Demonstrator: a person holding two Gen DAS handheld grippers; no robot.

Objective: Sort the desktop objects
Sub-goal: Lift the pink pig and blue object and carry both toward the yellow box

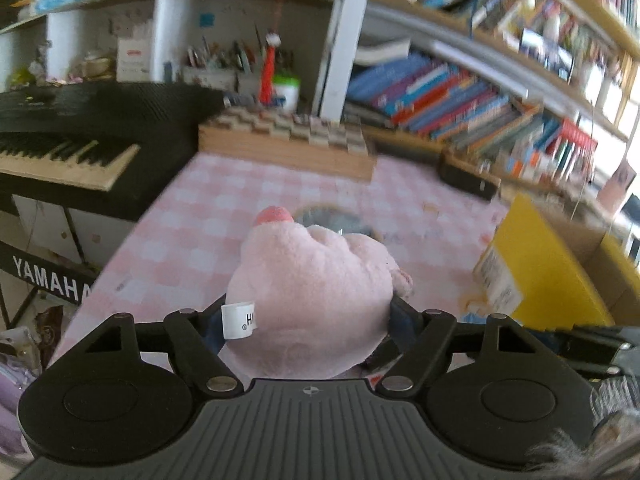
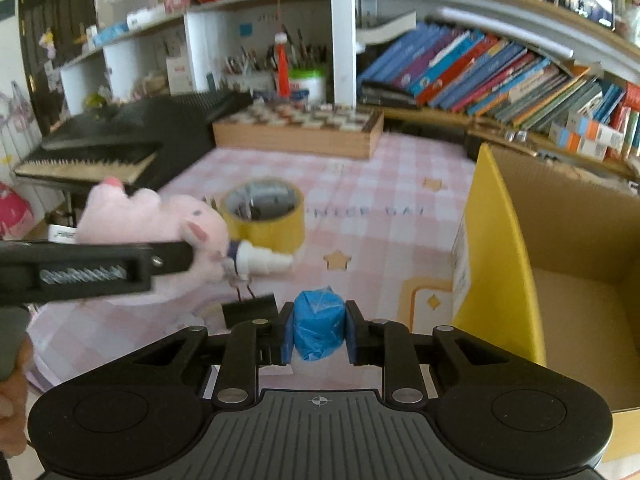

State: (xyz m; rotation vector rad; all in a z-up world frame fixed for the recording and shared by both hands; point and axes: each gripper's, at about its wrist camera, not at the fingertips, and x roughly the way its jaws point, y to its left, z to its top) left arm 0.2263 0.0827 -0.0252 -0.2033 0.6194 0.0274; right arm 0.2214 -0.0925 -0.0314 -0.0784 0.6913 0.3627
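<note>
- Right gripper (image 2: 319,334): jaws are pinching a blue wrapped roll (image 2: 319,326) above the counter (image 2: 384,232).
- Left gripper (image 1: 308,320): jaws are clasping a pink plush toy (image 1: 316,292), lifted over the counter.
- Cardboard box (image 2: 560,280), yellow outside, is standing open at right; visible interior is showing bare.
- Yellow tape roll (image 2: 264,216) is sitting mid-counter.
- Wooden tray (image 2: 298,132) is holding small blocks at the far edge.

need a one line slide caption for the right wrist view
Right tongs grip a blue wad beside the open cardboard box; left tongs hold a pink plush.
</note>
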